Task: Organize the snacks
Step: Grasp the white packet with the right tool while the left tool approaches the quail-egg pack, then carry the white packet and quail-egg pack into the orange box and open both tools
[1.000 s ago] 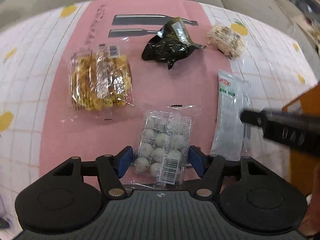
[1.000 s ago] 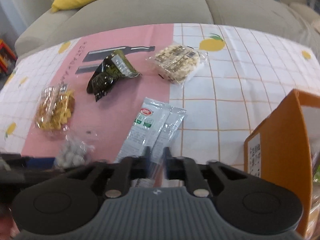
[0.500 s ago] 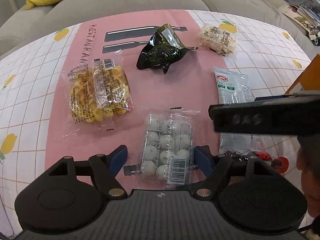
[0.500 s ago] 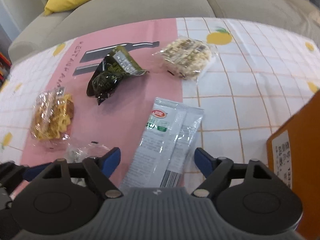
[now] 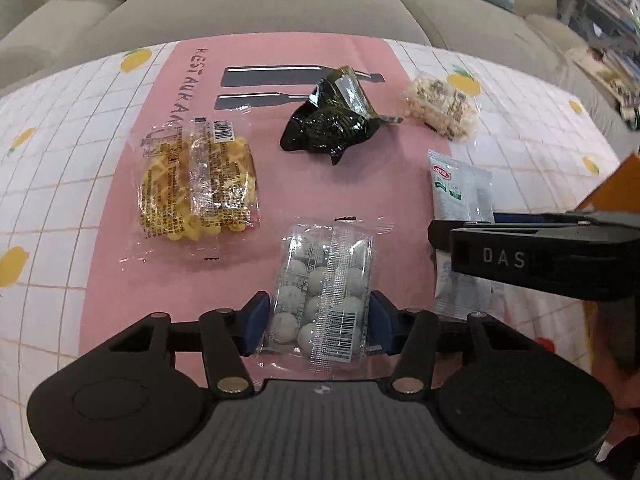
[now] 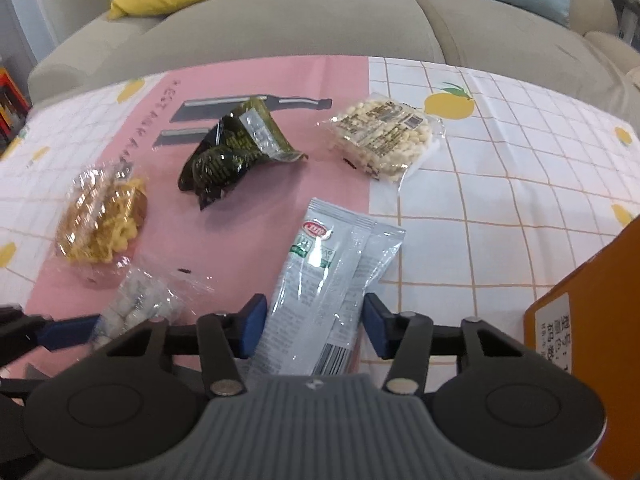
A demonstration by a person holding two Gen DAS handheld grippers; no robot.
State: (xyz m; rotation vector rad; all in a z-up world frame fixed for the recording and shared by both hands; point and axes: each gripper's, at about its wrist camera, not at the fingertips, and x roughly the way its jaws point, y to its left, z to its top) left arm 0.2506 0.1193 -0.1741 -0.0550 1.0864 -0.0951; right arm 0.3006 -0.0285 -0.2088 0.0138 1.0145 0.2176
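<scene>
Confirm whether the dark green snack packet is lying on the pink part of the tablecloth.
Yes, the dark green snack packet rests wholly on the pink part of the tablecloth, beside the printed bottle shapes.

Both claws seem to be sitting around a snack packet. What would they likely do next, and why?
Probably squeeze shut. The left gripper is open astride the packet of white balls, and the right gripper is open astride the grey sachet; neither packet is gripped yet.
</scene>
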